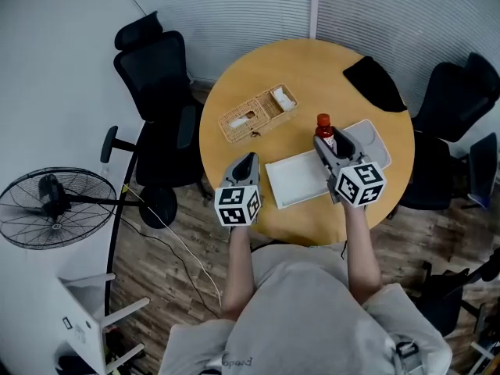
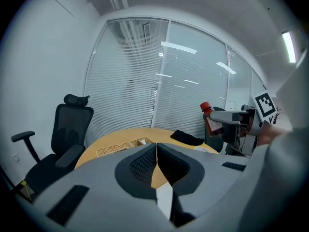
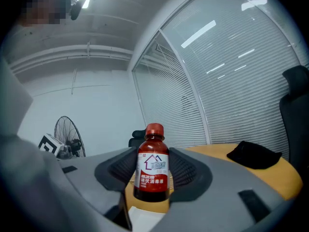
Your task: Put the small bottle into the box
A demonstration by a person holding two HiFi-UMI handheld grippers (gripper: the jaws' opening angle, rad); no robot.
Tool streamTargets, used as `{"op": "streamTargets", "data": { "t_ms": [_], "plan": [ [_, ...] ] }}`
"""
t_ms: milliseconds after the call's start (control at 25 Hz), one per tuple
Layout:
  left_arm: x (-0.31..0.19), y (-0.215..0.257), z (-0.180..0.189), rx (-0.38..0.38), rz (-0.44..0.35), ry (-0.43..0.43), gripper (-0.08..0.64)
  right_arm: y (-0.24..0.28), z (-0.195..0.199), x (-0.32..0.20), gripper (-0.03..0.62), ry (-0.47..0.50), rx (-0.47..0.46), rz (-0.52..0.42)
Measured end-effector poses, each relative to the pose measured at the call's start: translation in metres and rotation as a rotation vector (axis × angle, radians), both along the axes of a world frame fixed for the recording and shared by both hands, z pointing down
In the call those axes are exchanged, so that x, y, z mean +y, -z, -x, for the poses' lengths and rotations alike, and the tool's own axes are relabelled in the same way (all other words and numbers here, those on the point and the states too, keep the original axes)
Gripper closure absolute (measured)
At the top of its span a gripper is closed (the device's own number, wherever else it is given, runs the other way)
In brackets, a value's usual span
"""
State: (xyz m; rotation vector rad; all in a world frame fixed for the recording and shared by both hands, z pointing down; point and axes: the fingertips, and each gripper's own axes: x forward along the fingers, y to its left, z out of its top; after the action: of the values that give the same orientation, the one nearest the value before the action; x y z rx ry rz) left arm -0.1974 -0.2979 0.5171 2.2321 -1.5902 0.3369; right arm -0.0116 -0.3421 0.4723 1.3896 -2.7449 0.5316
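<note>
Right tool (image 3: 153, 174) clamping small bottle (image 3: 153, 162), red cap (image 3: 154, 129), white label (image 3: 153, 171)

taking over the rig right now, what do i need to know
Right gripper: jaws shut on the small bottle, upright, off the table.
Left gripper: jaws shut, empty, by the near edge.
Wicker box sits ahead of the left gripper; a white tray lies between the grippers.
Done: bottle grasped. Left: lower it into the box, release; which container is meant, I cannot tell.

One small bottle (image 3: 153, 153), red cap, white label, dark contents, upright, clamped by right gripper (image 3: 153, 175); box (image 1: 301, 176), white, shallow, open, on table (image 1: 234, 143).
</note>
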Motion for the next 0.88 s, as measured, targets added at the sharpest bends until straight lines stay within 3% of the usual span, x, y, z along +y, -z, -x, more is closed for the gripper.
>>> {"op": "streamTargets", "data": {
  "t_ms": [240,880],
  "plan": [
    [-0.009,-0.024,0.001,0.018,0.048,-0.028,0.531,-0.022,0.008,-0.010,0.377,0.028,0.084,0.014],
    [0.011,-0.063,-0.002,0.004,0.113,-0.113,0.531,-0.123,0.038,0.002,0.377,0.380,0.415,0.133]
  ]
}}
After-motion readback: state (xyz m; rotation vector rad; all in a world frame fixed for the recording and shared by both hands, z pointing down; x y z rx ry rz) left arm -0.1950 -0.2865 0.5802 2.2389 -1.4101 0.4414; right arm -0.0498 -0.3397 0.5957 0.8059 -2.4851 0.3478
